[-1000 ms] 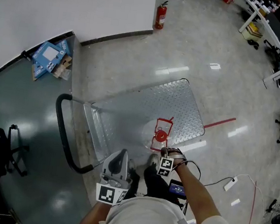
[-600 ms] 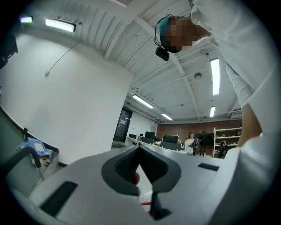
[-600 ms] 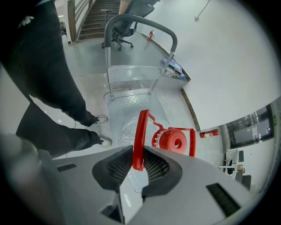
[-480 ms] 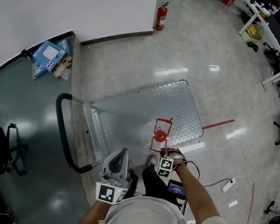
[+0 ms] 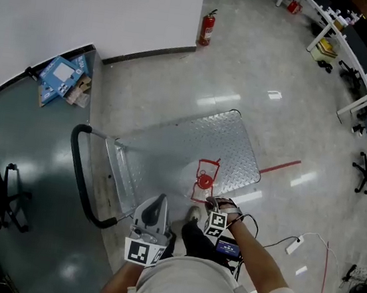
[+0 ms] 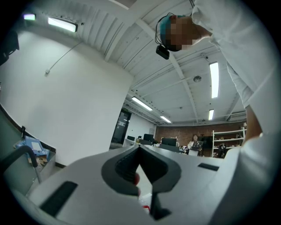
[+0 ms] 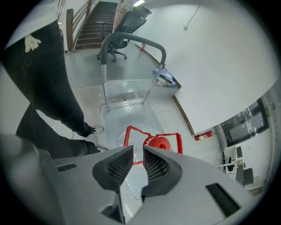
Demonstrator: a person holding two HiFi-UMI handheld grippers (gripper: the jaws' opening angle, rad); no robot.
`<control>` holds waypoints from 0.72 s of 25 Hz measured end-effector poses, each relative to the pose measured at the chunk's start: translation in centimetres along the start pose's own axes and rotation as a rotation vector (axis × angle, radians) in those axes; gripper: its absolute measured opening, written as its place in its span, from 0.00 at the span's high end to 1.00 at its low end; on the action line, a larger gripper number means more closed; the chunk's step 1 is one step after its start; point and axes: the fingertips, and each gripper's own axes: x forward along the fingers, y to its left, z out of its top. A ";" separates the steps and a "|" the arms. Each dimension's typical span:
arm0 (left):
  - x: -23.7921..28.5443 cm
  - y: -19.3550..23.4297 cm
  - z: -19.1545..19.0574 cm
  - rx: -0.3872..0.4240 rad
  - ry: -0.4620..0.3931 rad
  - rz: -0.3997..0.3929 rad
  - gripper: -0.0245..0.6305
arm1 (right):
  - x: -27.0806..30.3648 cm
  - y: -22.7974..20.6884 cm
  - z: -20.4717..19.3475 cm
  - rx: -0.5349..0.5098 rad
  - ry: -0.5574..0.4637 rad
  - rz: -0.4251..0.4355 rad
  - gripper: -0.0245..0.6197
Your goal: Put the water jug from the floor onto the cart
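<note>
Clear plastic water jug with red cap and handle frame (image 5: 203, 177): upright at near edge of grey diamond-plate cart (image 5: 238, 136), apparently delivered; right gripper (image 7: 138, 163) above it, jaws apart, just narrowing, empty; left gripper (image 6: 139, 151) idle, jaws together.

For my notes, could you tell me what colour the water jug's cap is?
The cap is red, clearest in the right gripper view.

My right hand-held gripper (image 7: 137, 153) is matt grey plastic; the cart (image 5: 198, 134) has a studded metal deck, the jug (image 5: 201, 178) is clear plastic, the floor (image 5: 268, 60) glossy
</note>
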 end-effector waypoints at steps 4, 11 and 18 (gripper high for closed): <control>0.1 -0.4 0.5 0.002 -0.017 -0.013 0.96 | -3.6 -2.1 1.8 0.175 -0.109 -0.076 0.86; 0.3 -0.7 1.2 0.015 -0.014 -0.020 0.96 | -12.2 -7.2 3.8 0.487 -0.355 -0.321 0.89; 0.7 -1.9 1.8 0.018 -0.014 -0.036 0.96 | -21.6 -14.3 4.6 0.916 -0.677 -0.491 0.90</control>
